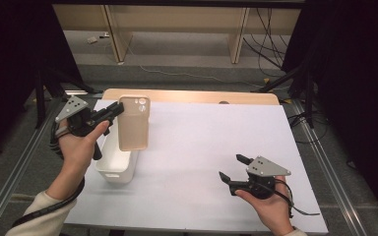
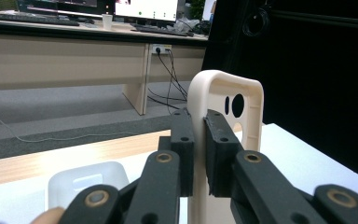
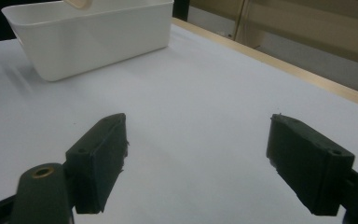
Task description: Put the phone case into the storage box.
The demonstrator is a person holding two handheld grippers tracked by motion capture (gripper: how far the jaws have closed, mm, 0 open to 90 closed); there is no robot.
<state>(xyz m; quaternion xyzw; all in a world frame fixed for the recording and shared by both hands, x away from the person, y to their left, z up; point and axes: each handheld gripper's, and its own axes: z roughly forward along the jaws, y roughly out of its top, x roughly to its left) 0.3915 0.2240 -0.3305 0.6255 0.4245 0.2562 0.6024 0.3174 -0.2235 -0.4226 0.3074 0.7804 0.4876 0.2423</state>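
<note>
Left gripper clamped on beige phone case, held upright above white bin. Right gripper idle, jaws wide. Next, probably: lower case into bin, then release.

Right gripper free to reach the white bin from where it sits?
Probably yes. The right gripper rests open and empty on the white sheet, with bare sheet between it and the white bin. Only the phone case, clamped in the left gripper, hangs over the bin's far end.
</note>
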